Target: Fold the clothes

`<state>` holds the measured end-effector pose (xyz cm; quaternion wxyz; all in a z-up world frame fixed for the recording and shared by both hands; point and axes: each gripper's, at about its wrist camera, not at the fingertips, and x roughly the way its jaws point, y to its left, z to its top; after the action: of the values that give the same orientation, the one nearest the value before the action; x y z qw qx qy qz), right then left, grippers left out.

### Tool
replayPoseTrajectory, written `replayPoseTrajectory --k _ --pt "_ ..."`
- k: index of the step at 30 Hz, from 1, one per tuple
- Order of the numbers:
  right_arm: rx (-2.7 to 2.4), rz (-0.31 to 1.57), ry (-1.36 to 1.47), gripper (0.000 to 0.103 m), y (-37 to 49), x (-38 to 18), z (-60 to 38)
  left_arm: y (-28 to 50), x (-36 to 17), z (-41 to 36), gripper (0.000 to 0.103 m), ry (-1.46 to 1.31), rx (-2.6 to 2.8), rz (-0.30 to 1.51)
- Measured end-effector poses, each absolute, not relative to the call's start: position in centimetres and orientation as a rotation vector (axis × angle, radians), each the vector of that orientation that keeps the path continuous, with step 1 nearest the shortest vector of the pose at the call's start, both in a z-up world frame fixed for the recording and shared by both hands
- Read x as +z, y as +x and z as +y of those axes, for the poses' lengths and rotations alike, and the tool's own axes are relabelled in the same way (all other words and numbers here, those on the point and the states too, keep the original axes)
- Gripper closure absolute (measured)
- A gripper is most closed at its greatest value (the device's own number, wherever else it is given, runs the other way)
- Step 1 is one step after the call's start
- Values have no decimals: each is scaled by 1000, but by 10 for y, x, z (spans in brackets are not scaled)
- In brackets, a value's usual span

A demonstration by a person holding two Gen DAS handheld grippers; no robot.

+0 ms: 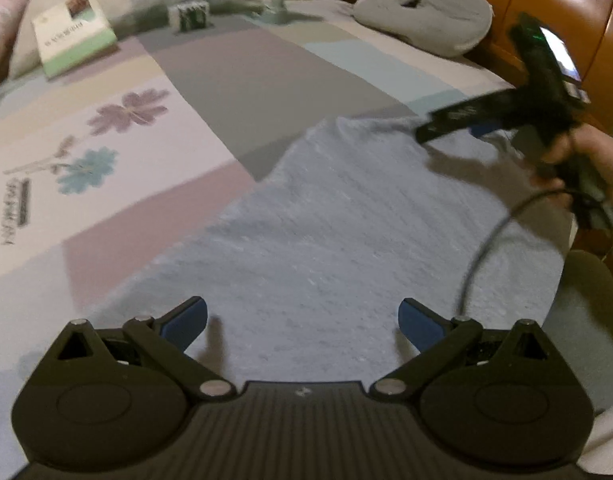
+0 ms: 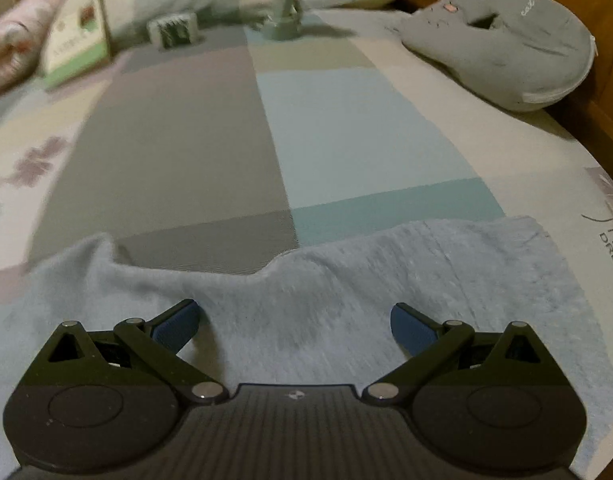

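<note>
- Left gripper (image 1: 302, 316): fingers spread wide, nothing between them, light-blue garment (image 1: 346, 220) lying flat right beneath and ahead.
- Right gripper (image 2: 294, 318): fingers wide apart too, the garment's wavy far edge just beyond the tips.

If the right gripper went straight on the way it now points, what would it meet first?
Probably the light blue fuzzy garment lying just below the open right gripper; beyond its far edge lies the patchwork bedspread. Depth is unclear.

Dim indoor light, soft motion blur throughout, fisheye bending at the edges.
</note>
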<state>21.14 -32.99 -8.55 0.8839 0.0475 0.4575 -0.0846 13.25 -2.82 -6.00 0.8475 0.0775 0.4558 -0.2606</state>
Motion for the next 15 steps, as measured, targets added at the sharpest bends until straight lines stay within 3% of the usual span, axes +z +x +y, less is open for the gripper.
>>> replayPoseTrajectory --k 8,15 --pt "-124 907 119 0 196 -72 -335 139 -81 -5 1 181 -436 982" --pt "-53 854 146 0 176 -53 -341 139 -50 -13 1 199 -483 948"
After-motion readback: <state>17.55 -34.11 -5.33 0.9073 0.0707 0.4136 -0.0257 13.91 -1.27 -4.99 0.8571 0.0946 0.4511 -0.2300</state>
